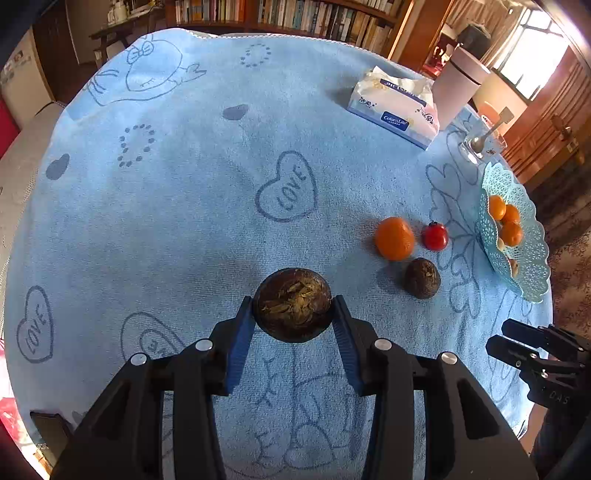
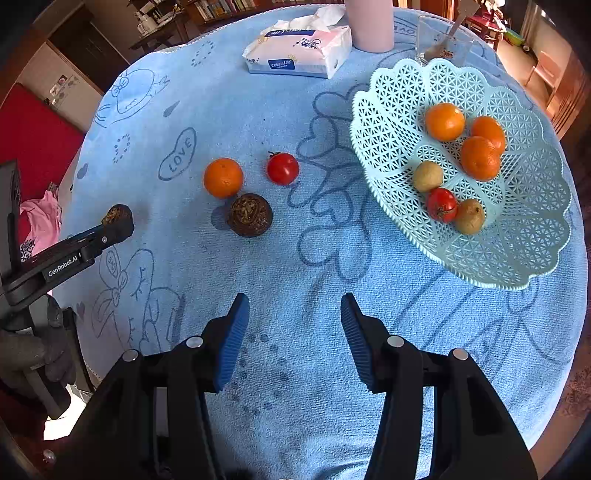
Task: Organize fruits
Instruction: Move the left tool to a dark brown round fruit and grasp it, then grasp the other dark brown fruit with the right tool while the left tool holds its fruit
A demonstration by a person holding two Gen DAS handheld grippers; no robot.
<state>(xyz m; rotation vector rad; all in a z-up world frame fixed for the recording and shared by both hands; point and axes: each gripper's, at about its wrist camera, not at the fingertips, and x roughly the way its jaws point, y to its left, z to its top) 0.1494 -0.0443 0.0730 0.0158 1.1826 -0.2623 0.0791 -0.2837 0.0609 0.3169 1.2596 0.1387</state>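
Observation:
My left gripper (image 1: 292, 300) is shut on a dark brown wrinkled fruit (image 1: 291, 310), held just above the blue cloth; the right wrist view shows this grip from the side (image 2: 116, 216). To its right on the cloth lie an orange (image 1: 394, 238), a tomato (image 1: 435, 236) and a second brown fruit (image 1: 422, 277). The pale blue lattice basket (image 2: 388, 110) at the right holds three oranges, a tomato and two small yellowish-brown fruits. My right gripper (image 2: 294, 297) stands open over bare cloth in front of the basket, with nothing between its fingers.
A tissue pack (image 2: 299, 51), a pink cylinder (image 2: 369, 26) and a glass with a spoon (image 2: 439, 40) stand at the back of the round table. A gloved hand (image 2: 33, 350) holds the left gripper's handle. Bookshelves stand behind the table.

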